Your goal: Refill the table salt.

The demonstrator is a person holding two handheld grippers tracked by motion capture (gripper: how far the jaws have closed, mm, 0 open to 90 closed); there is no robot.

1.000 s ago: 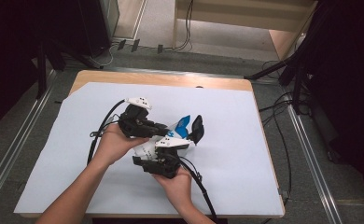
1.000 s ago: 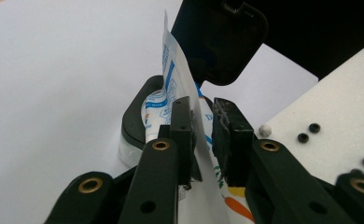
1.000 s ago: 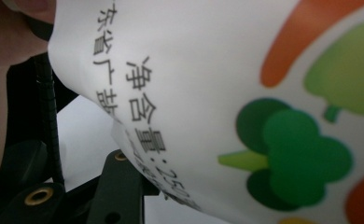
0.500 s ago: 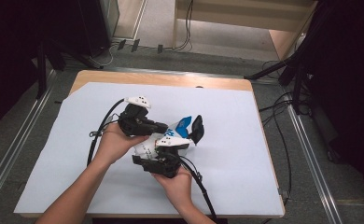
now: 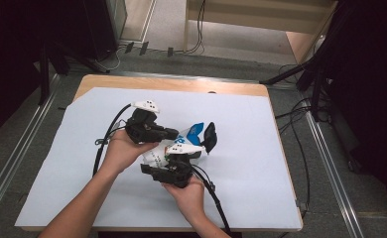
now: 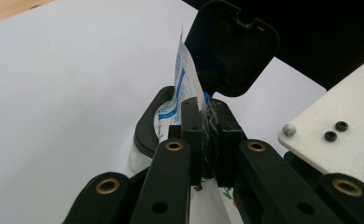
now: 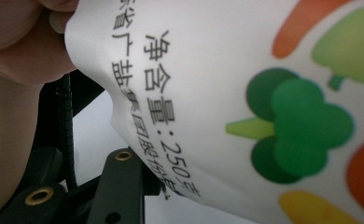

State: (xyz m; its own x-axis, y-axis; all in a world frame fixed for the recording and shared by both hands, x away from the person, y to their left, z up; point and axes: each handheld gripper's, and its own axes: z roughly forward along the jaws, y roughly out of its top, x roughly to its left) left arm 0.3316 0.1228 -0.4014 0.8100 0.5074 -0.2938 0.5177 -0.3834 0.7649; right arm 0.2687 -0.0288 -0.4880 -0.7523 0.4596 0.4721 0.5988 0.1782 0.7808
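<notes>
Left gripper (image 6: 203, 135) clamps bag (image 5: 194, 133) top edge at frame centre; right gripper (image 5: 177, 159) holds its body. Thin slippery film, grip seams.

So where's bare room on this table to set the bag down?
The white sheet is bare left of the left gripper, right of the black lid, and near the far wooden edge. The middle is crowded: both grippers, the right gripper included, meet at the bag.

Left gripper (image 5: 174, 133) jaws clamped; right gripper (image 5: 184, 152) jaws half-closed, gripping.
</notes>
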